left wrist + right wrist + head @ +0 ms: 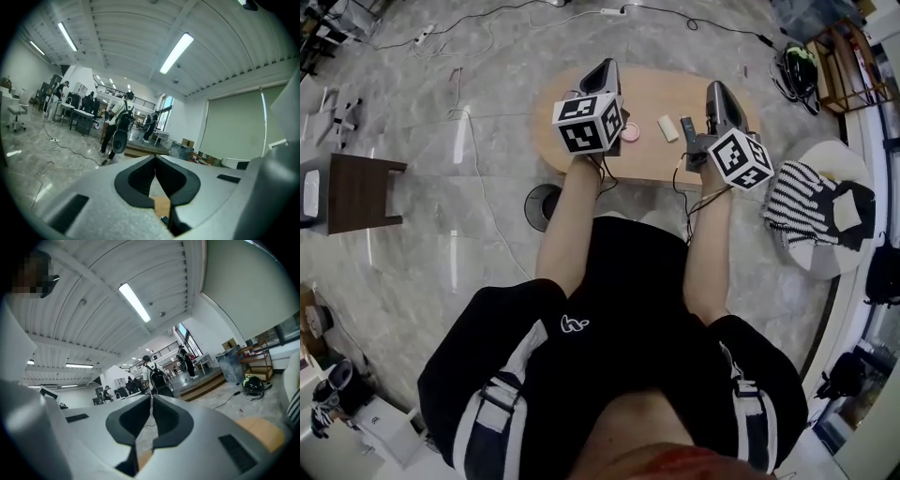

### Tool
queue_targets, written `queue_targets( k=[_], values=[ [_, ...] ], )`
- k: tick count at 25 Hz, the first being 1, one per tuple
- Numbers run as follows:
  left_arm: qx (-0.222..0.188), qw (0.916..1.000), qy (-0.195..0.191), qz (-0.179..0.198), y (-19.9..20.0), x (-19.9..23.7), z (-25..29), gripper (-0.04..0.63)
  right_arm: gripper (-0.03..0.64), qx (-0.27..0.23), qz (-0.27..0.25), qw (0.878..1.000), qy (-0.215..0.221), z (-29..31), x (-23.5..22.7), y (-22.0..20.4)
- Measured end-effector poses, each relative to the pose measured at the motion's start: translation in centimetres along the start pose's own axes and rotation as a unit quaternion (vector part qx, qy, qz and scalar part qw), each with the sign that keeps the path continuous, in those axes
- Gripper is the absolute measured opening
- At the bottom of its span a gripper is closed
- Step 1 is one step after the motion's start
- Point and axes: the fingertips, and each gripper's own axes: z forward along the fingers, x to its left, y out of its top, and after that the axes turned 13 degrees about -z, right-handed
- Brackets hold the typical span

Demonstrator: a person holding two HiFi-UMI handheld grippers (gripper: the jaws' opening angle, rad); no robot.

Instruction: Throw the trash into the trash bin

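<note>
Left gripper (155, 157): grey jaws pressed together, empty.
Right gripper (151, 397): jaws together, empty.
Table (661, 92): oval wood, partly behind grippers.
Items: pink disc (630, 133), white block (668, 127); kind unclear.

It looks like a big open lab or workshop hall. Cables (75, 152) trail over the grey marble floor (422, 262), strip lights (176, 52) line a ribbed ceiling (140, 37), and people (117, 124) stand by desks (77, 114) farther back.

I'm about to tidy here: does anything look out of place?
Two loose bits lie on the wooden table: a pink round piece and a white piece. A striped cloth lies crumpled on the white seat. Nothing looks spilled or broken.
</note>
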Motion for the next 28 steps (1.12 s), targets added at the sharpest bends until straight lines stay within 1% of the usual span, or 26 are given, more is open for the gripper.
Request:
queue_targets(
  k=[4, 10, 16, 20, 23, 28],
  values=[
    [0.017, 0.9991, 0.026, -0.028, -1.7, 2.9, 0.1, 0.006, 0.020, 0.034, 0.003, 0.999, 0.017, 1.2, 1.2, -2.6],
    [0.047, 0.9945, 0.063, -0.069, -5.4, 6.7, 0.6, 0.006, 0.020, 0.094, -0.003, 0.995, 0.039, 2.6, 2.0, -6.8],
    [0.084, 0.9872, 0.093, -0.098, -9.8, 9.0, 1.2, 0.006, 0.020, 0.142, -0.001, 0.988, 0.059, 3.3, 1.9, -10.5],
    [0.112, 0.9801, 0.111, -0.121, -13.4, 9.7, 1.3, 0.006, 0.020, 0.175, -0.001, 0.982, 0.074, 3.2, 1.6, -13.4],
    [0.132, 0.9764, 0.118, -0.124, -16.1, 9.8, 1.1, 0.006, 0.020, 0.192, 0.010, 0.979, 0.071, 3.0, 0.6, -15.6],
    [0.172, 0.9685, 0.140, -0.114, -20.3, 11.7, 0.2, 0.006, 0.020, 0.221, 0.035, 0.973, 0.052, 2.8, -1.2, -20.9]
  ],
)
